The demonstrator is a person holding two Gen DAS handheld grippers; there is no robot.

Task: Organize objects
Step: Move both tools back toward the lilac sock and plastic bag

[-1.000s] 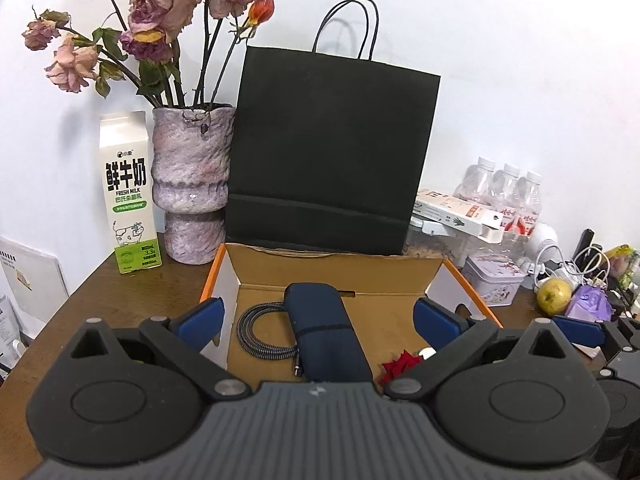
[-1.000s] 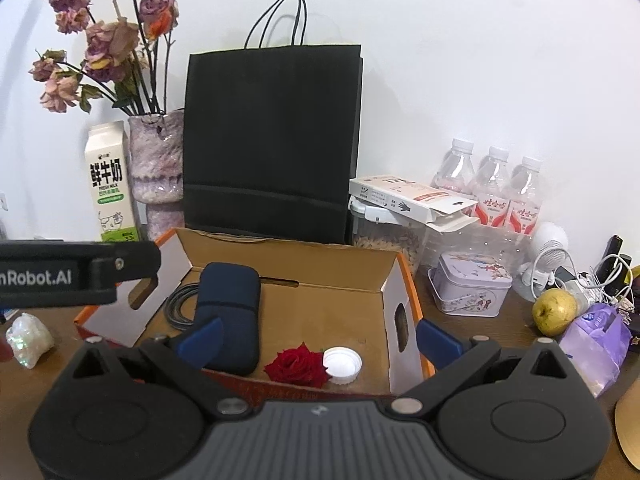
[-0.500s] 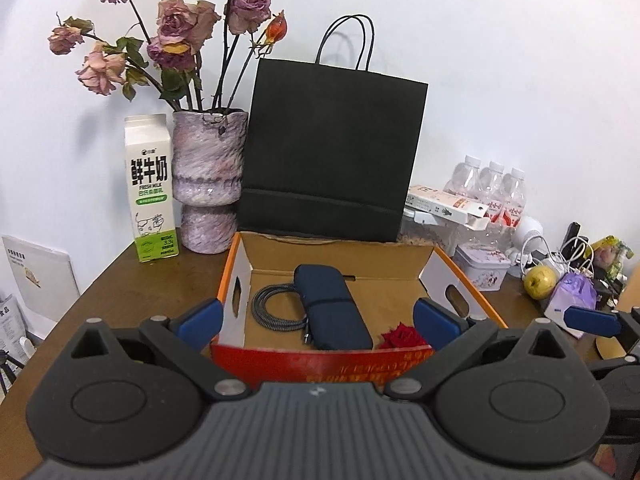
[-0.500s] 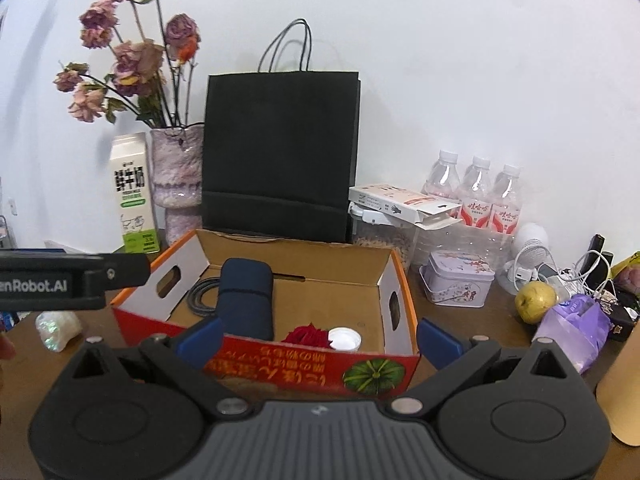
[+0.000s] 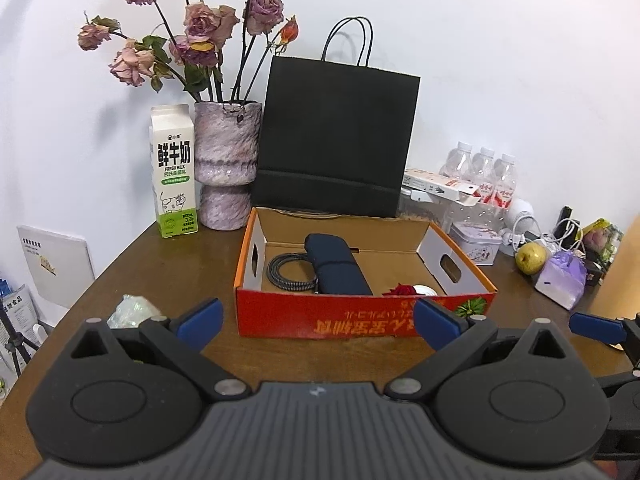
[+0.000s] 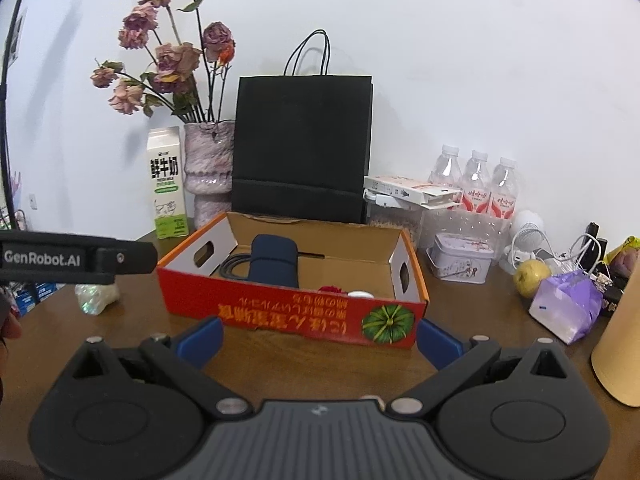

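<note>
An open red cardboard box (image 5: 360, 318) (image 6: 280, 312) sits mid-table. Inside lie a dark blue pouch (image 5: 338, 270) (image 6: 274, 262), a coiled grey cable (image 5: 286, 274), a red rose head (image 5: 402, 290) and a white cap (image 5: 425, 290). An iridescent crumpled lump (image 5: 130, 310) (image 6: 96, 296) lies on the table left of the box. My left gripper (image 5: 318, 322) is open and empty in front of the box. My right gripper (image 6: 318, 338) is open and empty, also short of the box's front wall.
Behind the box stand a milk carton (image 5: 174, 172), a vase of dried roses (image 5: 226, 164) and a black paper bag (image 5: 334, 144). At the right are water bottles (image 6: 474, 180), a small tin (image 6: 460, 258), a pear (image 6: 532, 278), a purple packet (image 6: 566, 304) and cables.
Both grippers have pulled back from over the box toward the table's near edge. The box's red front wall and the lump have come into view. Both stay open and empty.
</note>
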